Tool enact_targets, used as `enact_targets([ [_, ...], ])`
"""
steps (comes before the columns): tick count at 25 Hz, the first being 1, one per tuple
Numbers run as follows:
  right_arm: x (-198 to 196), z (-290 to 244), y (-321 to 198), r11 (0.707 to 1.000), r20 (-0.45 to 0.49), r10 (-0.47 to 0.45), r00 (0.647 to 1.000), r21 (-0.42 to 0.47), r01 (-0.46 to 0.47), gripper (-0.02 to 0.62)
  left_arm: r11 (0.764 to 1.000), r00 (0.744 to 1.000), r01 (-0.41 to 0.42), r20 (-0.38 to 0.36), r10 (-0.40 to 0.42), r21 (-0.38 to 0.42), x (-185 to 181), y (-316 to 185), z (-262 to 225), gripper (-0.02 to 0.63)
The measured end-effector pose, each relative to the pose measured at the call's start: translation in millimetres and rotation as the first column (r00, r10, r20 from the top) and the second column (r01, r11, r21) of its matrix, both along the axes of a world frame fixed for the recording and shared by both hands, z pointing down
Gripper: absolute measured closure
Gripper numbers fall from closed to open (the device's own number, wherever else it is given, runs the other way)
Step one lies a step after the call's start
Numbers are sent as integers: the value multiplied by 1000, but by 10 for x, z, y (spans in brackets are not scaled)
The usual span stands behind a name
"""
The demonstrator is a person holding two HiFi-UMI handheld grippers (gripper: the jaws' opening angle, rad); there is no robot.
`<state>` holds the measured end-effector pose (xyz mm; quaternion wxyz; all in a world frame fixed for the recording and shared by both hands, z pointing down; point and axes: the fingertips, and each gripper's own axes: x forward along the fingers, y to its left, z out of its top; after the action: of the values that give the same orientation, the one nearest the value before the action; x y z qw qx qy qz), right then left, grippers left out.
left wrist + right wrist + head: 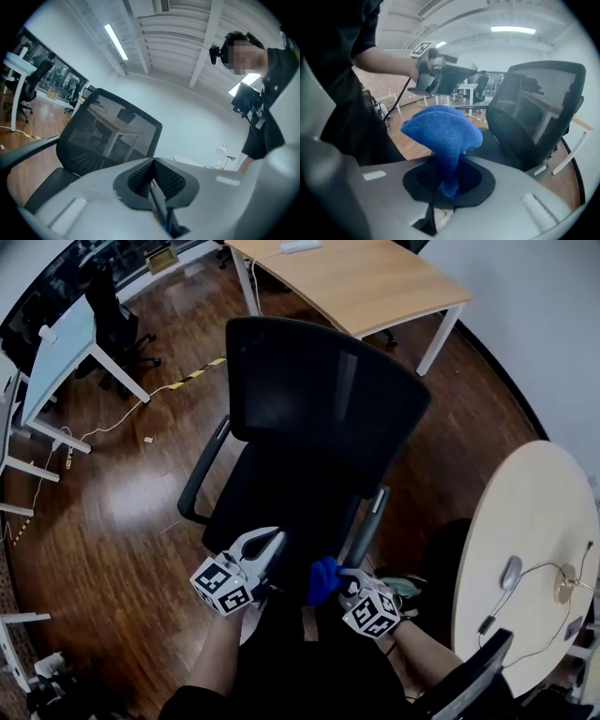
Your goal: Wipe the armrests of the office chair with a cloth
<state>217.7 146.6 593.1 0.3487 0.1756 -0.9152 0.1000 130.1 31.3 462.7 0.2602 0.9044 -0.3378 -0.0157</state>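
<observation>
1. Our right hand-held gripper (447, 182) is clamped on the blue cloth (443, 131); our left hand-held gripper (152, 180) has its jaws together and empty.
2. Both hang at the front of the office chair (319, 409); we judge wiping not yet begun.
3. Next, press the cloth onto the near armrest (367, 521) beside it.

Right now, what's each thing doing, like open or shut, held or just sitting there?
left gripper: shut, nothing between its jaws.
right gripper: shut on the cloth.
cloth: bunched up, pinched in the right gripper, puffing out above its jaws.
chair: standing upright, seat empty.
armrests: nothing resting on them.
</observation>
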Motion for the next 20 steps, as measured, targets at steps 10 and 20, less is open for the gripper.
enact_targets([
  [10, -990, -533, -1271, 965, 117, 216, 969, 127, -231, 546, 998, 998, 64, 6, -64, 20, -1411, -260, 164, 611],
  [20, -2519, -249, -2271, 863, 58, 478, 876, 152, -481, 545, 983, 982, -186, -34, 186, 1, -3023, -912, 344, 611],
])
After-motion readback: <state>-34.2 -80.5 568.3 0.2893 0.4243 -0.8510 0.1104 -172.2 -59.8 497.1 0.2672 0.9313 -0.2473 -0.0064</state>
